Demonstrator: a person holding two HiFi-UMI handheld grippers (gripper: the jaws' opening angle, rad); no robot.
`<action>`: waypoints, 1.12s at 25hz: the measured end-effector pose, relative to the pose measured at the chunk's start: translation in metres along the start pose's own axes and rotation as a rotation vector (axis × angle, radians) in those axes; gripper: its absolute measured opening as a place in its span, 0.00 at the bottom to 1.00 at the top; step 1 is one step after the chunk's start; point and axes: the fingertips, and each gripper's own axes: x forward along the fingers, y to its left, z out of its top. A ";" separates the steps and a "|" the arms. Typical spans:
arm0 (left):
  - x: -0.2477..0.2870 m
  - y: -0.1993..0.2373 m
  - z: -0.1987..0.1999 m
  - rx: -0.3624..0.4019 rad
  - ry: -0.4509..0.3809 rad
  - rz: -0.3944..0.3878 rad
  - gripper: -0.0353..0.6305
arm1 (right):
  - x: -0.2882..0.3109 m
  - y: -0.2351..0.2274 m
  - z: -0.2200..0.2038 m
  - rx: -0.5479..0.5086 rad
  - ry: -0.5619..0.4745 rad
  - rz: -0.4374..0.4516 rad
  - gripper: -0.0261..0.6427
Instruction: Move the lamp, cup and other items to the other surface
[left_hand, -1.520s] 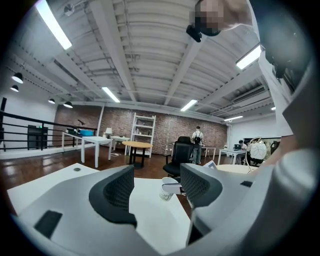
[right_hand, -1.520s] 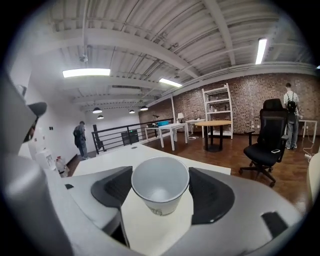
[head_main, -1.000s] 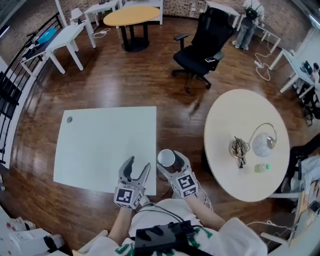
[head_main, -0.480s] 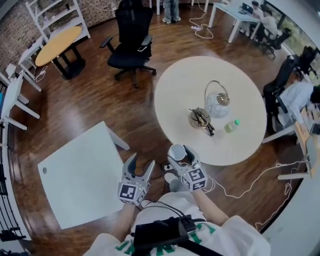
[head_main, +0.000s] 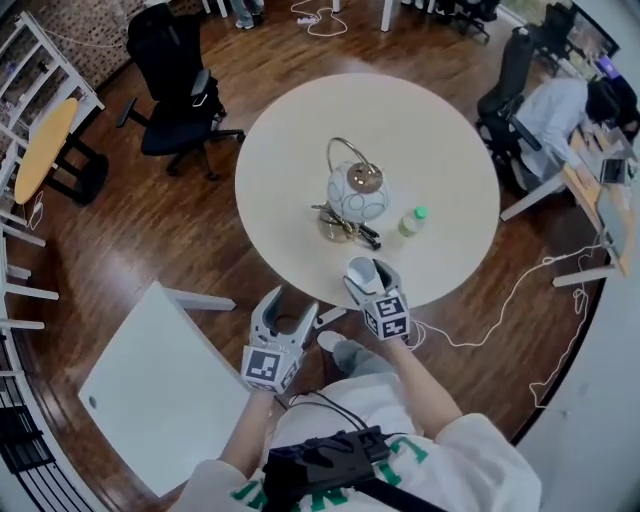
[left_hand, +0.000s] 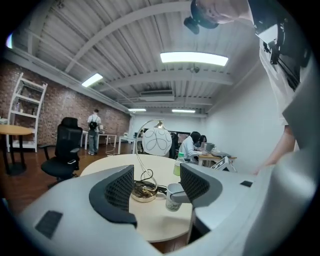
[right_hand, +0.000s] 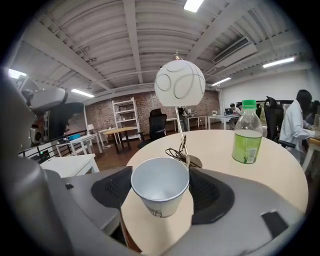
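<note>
My right gripper (head_main: 362, 272) is shut on a white paper cup (head_main: 358, 270), held upright over the near edge of the round beige table (head_main: 300, 150). In the right gripper view the cup (right_hand: 160, 186) sits between the two pads with its mouth up. Farther along the table stand a globe lamp (head_main: 357, 190) with its coiled cord and a green-labelled bottle (head_main: 411, 221). My left gripper (head_main: 288, 303) is open and empty, over the floor just off the table's edge. In the left gripper view the lamp (left_hand: 156, 141) and the cup (left_hand: 173, 196) show between its jaws, farther off.
The white square table (head_main: 150, 400) is at the lower left. A black office chair (head_main: 175, 80) stands beyond the round table at the left. A person (head_main: 560, 110) sits at a desk at the upper right. White cables (head_main: 500, 300) trail over the wooden floor on the right.
Both grippers swung from the white square table over to the round table. The right one kept the cup between its jaws and now holds it over the round table's near edge.
</note>
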 end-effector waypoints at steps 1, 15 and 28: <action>0.010 -0.005 0.001 -0.010 0.005 -0.006 0.45 | 0.006 -0.010 -0.003 -0.002 0.005 -0.006 0.61; 0.044 -0.013 -0.009 -0.042 0.047 0.042 0.45 | 0.044 -0.046 -0.043 -0.005 0.088 0.026 0.69; -0.079 0.037 0.005 -0.054 -0.051 0.313 0.45 | -0.021 0.070 0.041 -0.053 -0.115 0.228 0.69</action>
